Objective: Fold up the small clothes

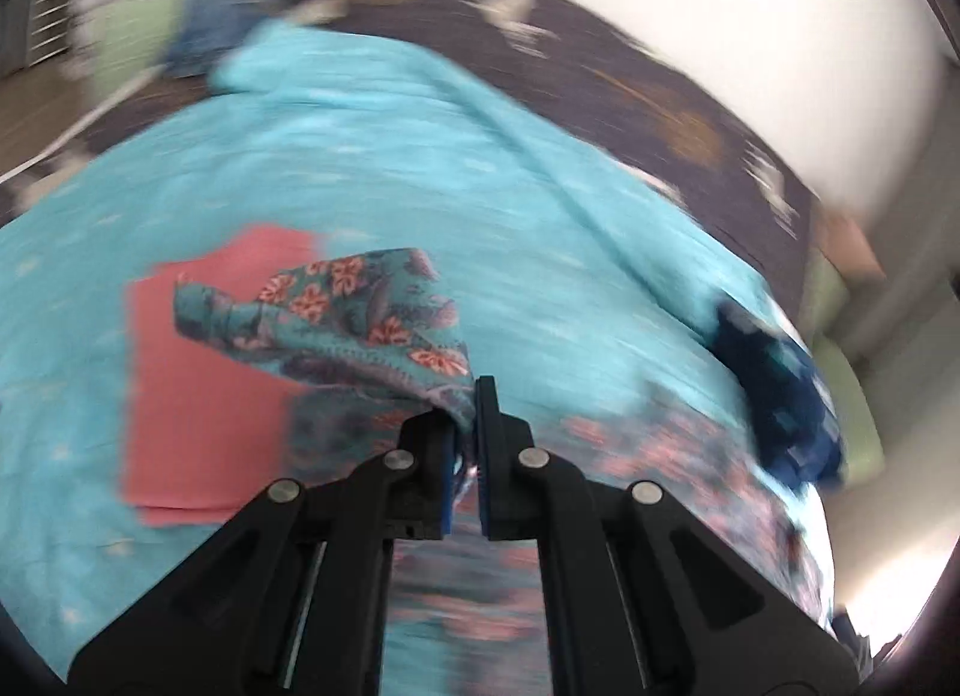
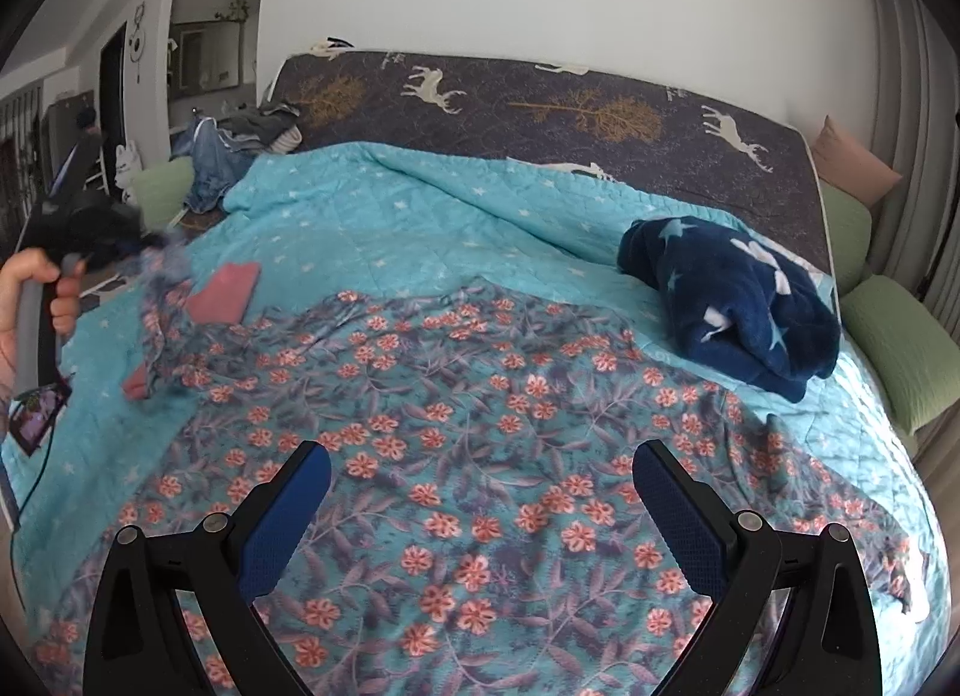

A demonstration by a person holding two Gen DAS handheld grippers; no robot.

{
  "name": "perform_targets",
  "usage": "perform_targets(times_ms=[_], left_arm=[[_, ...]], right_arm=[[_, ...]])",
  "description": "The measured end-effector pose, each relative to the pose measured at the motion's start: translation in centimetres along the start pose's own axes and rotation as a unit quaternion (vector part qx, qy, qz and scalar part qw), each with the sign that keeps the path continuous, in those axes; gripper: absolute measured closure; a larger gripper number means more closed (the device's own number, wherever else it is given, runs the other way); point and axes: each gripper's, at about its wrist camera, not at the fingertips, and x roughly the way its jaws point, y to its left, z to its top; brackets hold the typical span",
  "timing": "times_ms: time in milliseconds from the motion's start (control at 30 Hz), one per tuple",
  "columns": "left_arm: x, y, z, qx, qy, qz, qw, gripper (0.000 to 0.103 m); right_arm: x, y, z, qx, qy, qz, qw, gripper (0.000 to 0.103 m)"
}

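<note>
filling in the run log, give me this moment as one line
left gripper: shut on floral cloth, corner lifted | right gripper: open, empty, above floral cloth | pink cloth: flat on quilt

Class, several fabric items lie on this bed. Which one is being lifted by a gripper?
The floral cloth: the shut left gripper pinches its corner and holds it raised. The pink cloth and the dark blue star blanket lie untouched.

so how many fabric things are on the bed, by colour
floral teal, pink flowers: 1, the floral garment, one corner pinched in the left gripper
pink: 1, the folded pink cloth
navy with stars: 1, the navy blanket
turquoise: 1, the turquoise quilt underneath
blue and grey heap at the far corner: too jumbled to count
total: 4
</note>
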Motion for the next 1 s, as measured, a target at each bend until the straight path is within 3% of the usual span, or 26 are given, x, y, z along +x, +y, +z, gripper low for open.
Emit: perform_targets(times_ms=[100, 200, 233, 333, 467, 533, 600, 700, 733, 800, 867, 1000], left_arm=[[1.5, -6.7, -2.1, 0.066, 0.026, -0.065, 0.9954, 0.096], [3.3, -13.8, -5.8, 0.153, 0.057, -0.107, 0.9807, 0.095], [3.6, -15.2, -7.0, 0.172, 0.065, -0.112, 0.9765, 0.088], [4.2, -18.1, -10.7, 0.222, 0.113, -0.129, 0.9599, 0.046], [1.8, -17.9, -12.2, 0.251, 0.108, -0.121, 0.9543, 0.043], [-0.5, -16.3, -11.9, 0.253, 0.08, -0.096, 0.9593, 0.041], [-1.9, -14.2, -11.1, 0.256, 0.04, -0.053, 0.9644, 0.034], [-3.4, -11.1, -10.4, 0.254, -0.005, 0.013, 0.9672, 0.027], [-4.1, -9.5, -10.3, 0.247, -0.006, 0.031, 0.9686, 0.026], [-4.2, -7.3, -10.0, 0.229, 0.003, 0.046, 0.9724, 0.026], [-4.0, -4.6, -10.6, 0.201, 0.021, 0.073, 0.9767, 0.026], [-3.0, -1.9, -12.0, 0.191, 0.038, 0.116, 0.974, 0.026]], right_arm=[[-0.1, -1.7, 0.0, 0.024, 0.003, -0.018, 1.0, 0.001], [-0.1, -4.0, -0.3, 0.057, 0.015, -0.032, 0.998, 0.001], [-0.1, -4.8, -0.4, 0.067, 0.02, -0.035, 0.997, 0.001], [-0.1, -6.9, -0.9, 0.089, 0.03, -0.045, 0.995, 0.001], [0.9, -9.7, -1.6, 0.127, 0.061, -0.022, 0.99, 0.001], [2.5, -10.9, -1.8, 0.159, 0.091, 0.026, 0.983, 0.004], [4.6, -11.6, -1.6, 0.194, 0.129, 0.083, 0.969, 0.021], [9.0, -12.1, -1.1, 0.267, 0.188, 0.183, 0.927, 0.03], [10.5, -11.9, -0.9, 0.286, 0.207, 0.211, 0.912, 0.03], [12.7, -10.5, -0.4, 0.298, 0.236, 0.234, 0.895, 0.03], [14.2, -8.5, 0.2, 0.283, 0.252, 0.252, 0.891, 0.03], [14.6, -5.3, 0.3, 0.267, 0.276, 0.288, 0.877, 0.03]])
